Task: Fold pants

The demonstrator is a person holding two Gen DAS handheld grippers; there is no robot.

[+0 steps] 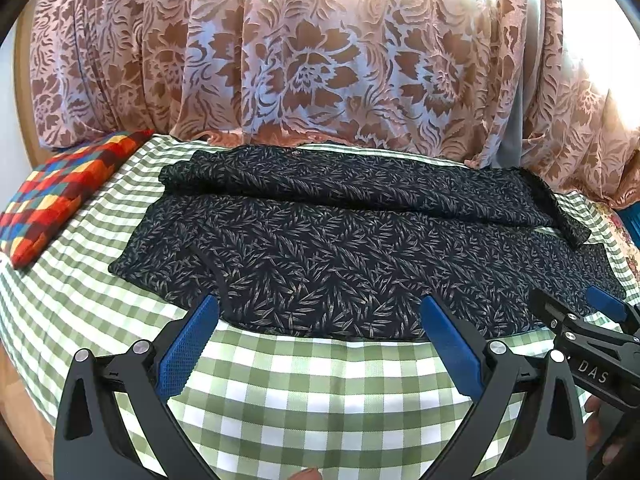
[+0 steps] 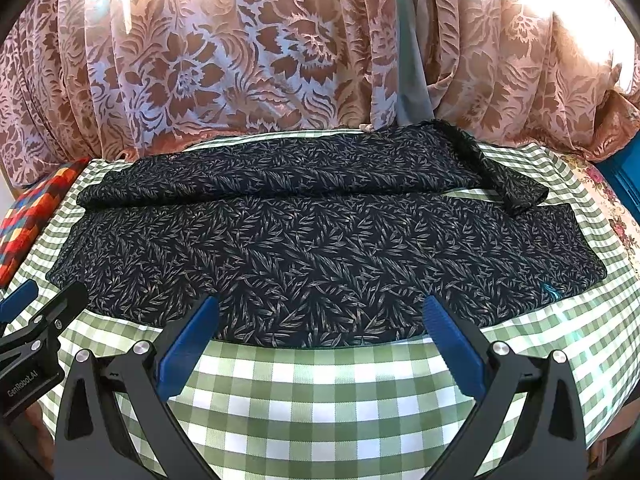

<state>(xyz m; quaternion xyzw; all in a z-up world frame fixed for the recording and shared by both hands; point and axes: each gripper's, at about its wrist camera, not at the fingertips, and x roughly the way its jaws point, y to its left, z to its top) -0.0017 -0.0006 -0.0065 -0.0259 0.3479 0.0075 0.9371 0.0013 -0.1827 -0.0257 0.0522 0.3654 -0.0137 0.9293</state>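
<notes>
Dark pants (image 1: 340, 248) with a pale leaf print lie spread sideways on the green-and-white checked cloth (image 1: 304, 392). One leg lies along the back, the other nearer me, with the hems at the right. My left gripper (image 1: 320, 304) is open, its blue fingertips just at the pants' near edge, holding nothing. In the right wrist view the pants (image 2: 320, 240) fill the middle, and my right gripper (image 2: 320, 306) is open at the same near edge, also empty. Each gripper shows in the other's view: the right gripper (image 1: 572, 302) at the right, the left gripper (image 2: 44, 296) at the left.
A multicoloured checked cushion (image 1: 60, 204) lies at the left end of the surface. A pink floral curtain (image 1: 320, 60) hangs close behind the pants. Flowered fabric (image 2: 616, 208) and a blue object (image 2: 624, 184) sit at the far right.
</notes>
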